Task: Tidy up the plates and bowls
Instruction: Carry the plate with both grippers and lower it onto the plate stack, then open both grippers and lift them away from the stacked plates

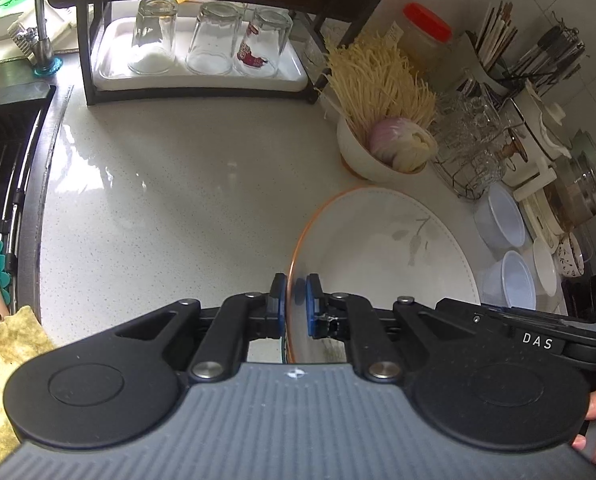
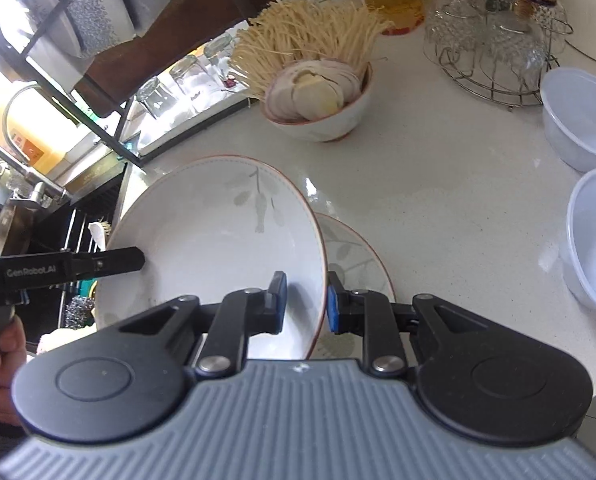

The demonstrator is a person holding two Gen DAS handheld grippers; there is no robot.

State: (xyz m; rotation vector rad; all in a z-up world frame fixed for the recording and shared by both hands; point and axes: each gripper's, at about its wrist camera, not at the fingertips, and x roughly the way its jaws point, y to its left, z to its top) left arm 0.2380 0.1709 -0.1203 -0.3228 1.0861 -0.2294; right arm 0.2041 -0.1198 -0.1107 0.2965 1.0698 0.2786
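Both tongs were clamped on opposite rims of the white glazed ceramic plate with orange edge and grey leaf print (image 2: pixel 218 236): left tongs (image 1: pixel 296 304) and right tongs (image 2: pixel 303 300). It was held tilted above a matching plate (image 2: pixel 353 260) on the speckled white counter (image 2: pixel 437 208). Glaze looked slick, so level it, keep grips even, and lower it squarely.
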